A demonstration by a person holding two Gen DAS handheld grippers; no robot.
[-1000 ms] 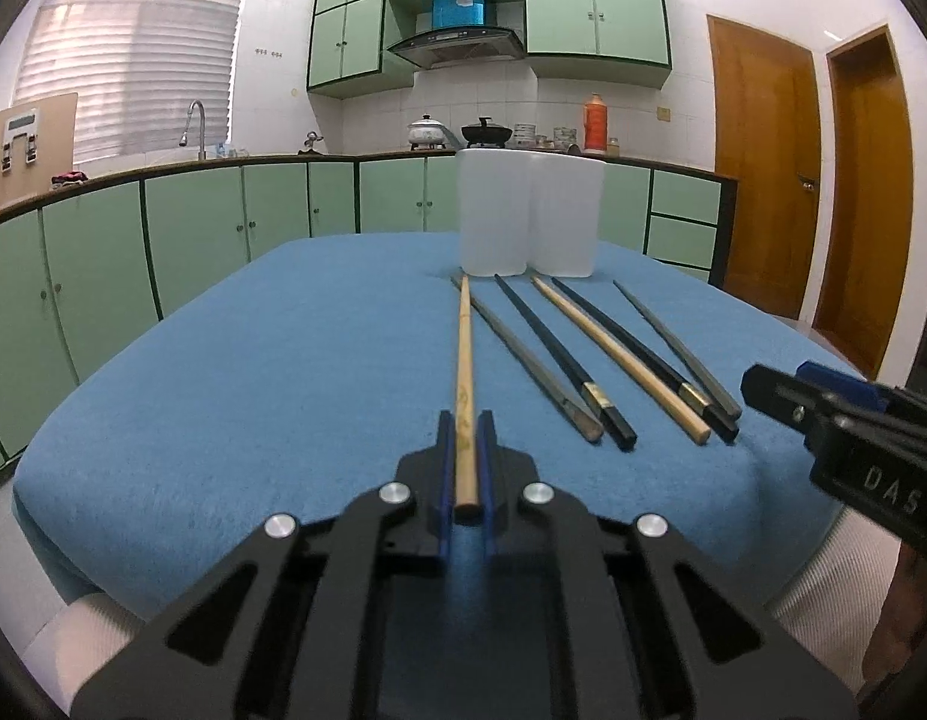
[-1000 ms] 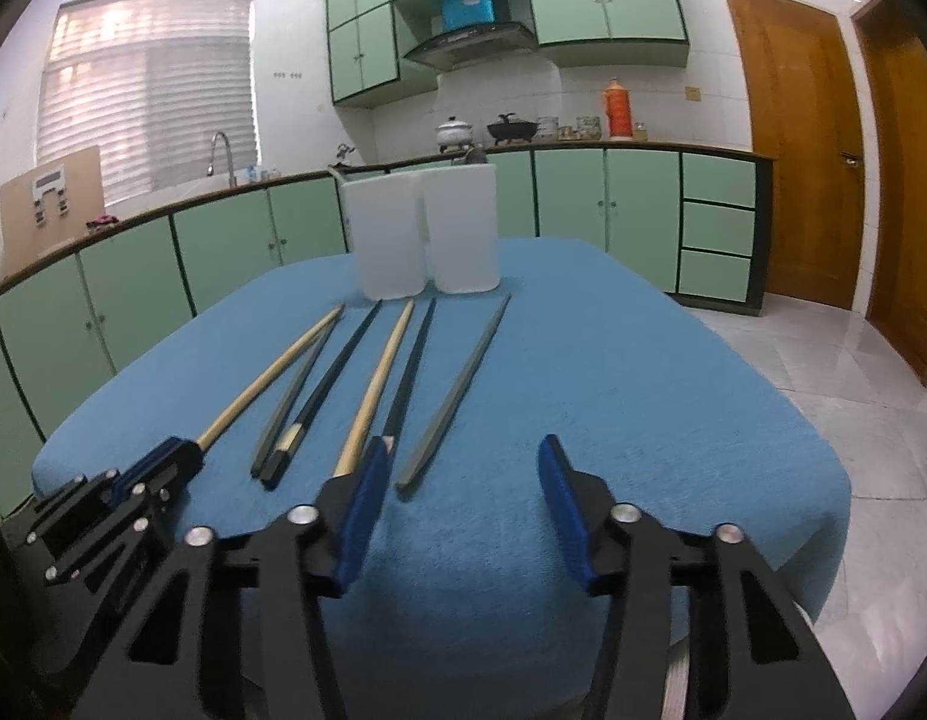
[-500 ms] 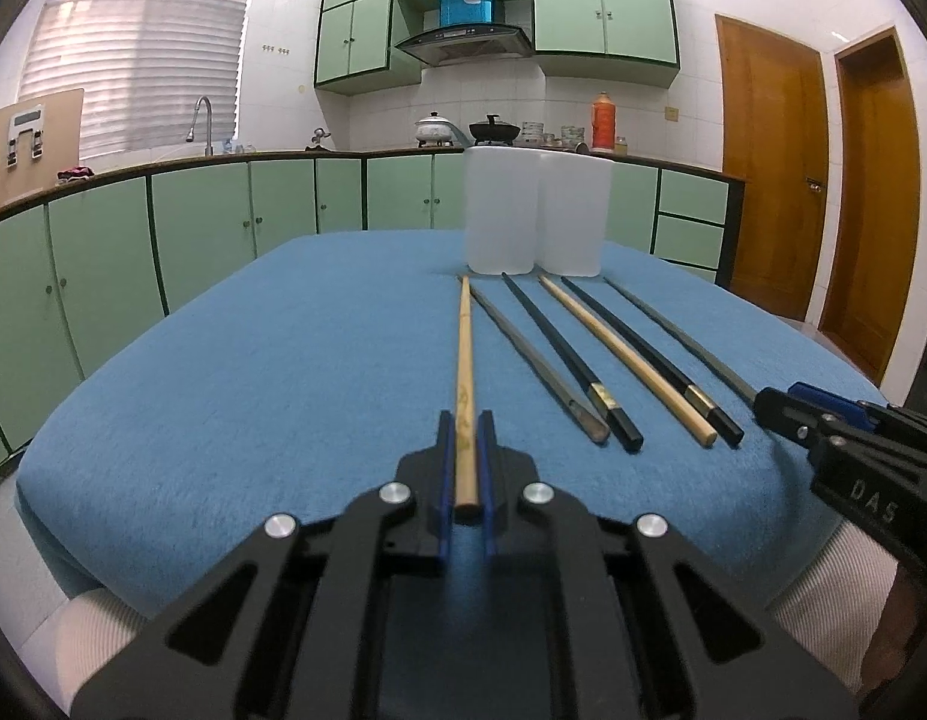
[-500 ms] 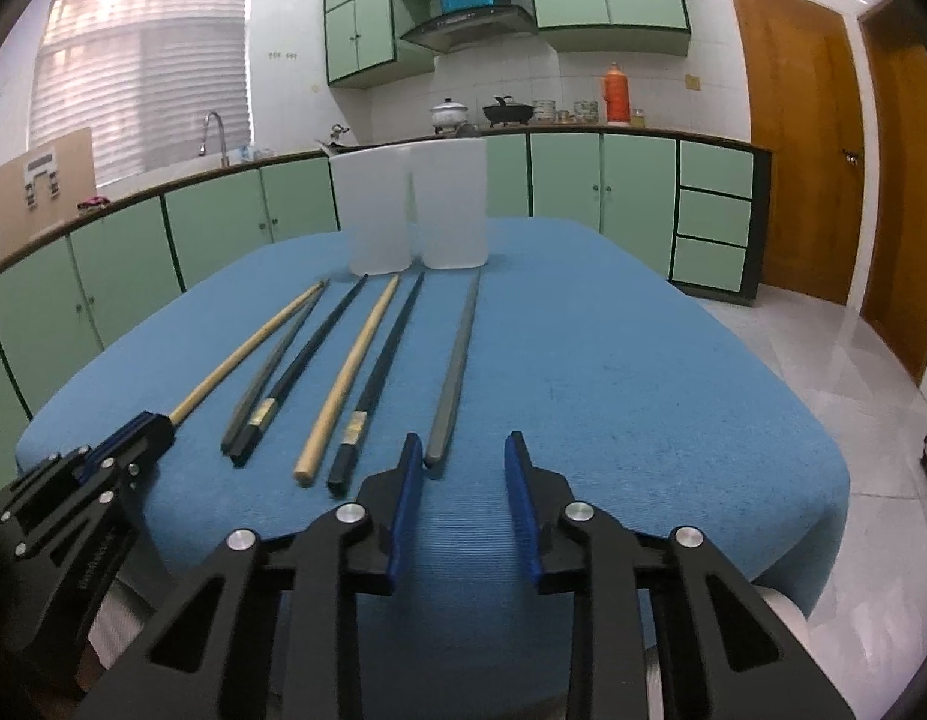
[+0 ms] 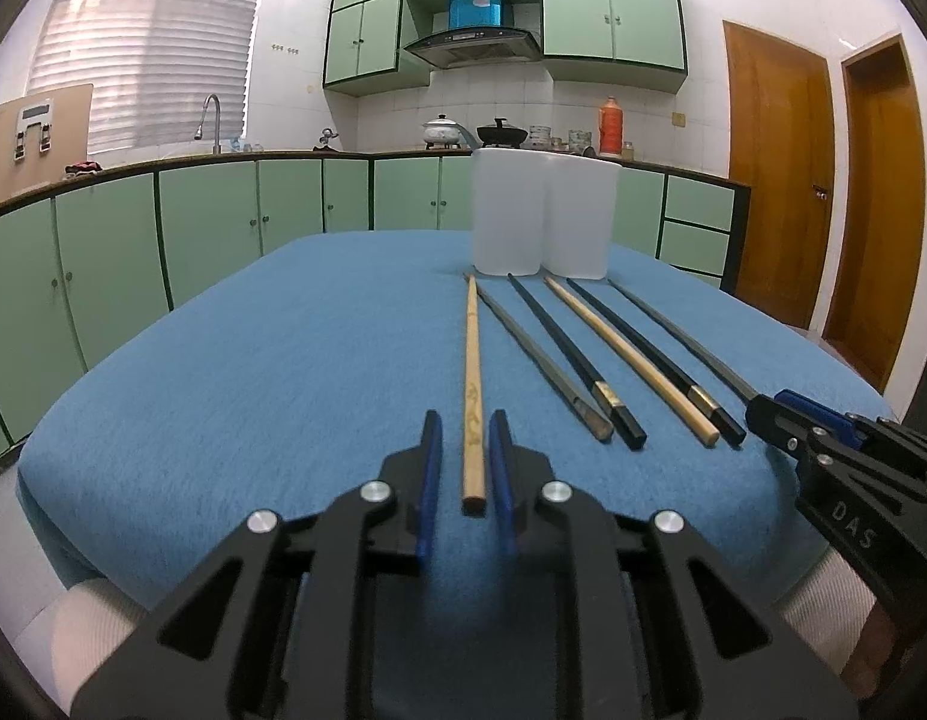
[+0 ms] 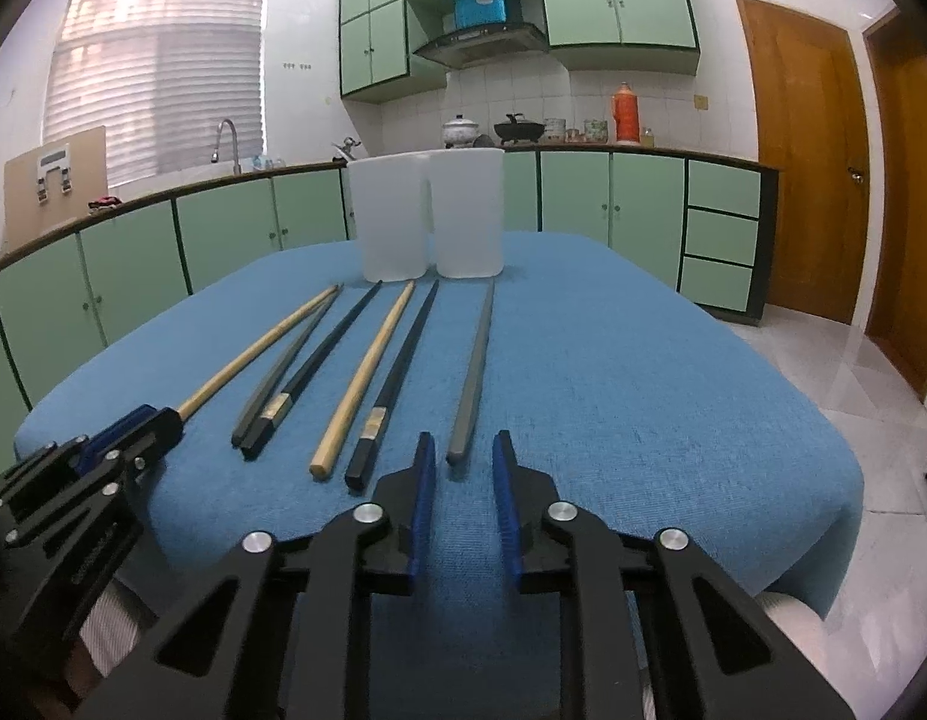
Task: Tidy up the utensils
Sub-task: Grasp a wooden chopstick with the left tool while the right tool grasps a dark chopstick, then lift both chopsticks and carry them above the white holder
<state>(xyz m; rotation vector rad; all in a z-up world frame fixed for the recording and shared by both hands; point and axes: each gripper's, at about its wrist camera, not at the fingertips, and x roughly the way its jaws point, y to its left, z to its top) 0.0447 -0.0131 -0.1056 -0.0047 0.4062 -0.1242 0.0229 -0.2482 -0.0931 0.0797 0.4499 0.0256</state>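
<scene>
Several chopsticks lie side by side on the blue tablecloth [image 5: 253,372], tips toward two white plastic cups [image 5: 544,219]. My left gripper [image 5: 466,426] is open with its jaws either side of the near end of a light wooden chopstick [image 5: 472,372], not gripping it. My right gripper [image 6: 460,447] is open, its jaws flanking the near end of a grey chopstick [image 6: 472,372]. Between these lie a second grey, a second wooden [image 6: 367,372] and two black chopsticks [image 6: 397,372]. The cups also show in the right wrist view [image 6: 427,213].
The table's near edge runs just under both grippers. Green kitchen cabinets [image 5: 163,240] curve behind the table, with a sink, pots and a stove hood on the far wall. Two wooden doors [image 6: 805,180] stand at the right over a tiled floor.
My left gripper opened and let go of the wooden chopstick, which now lies on the cloth. My right gripper narrowed and moved in around the end of the grey chopstick.
</scene>
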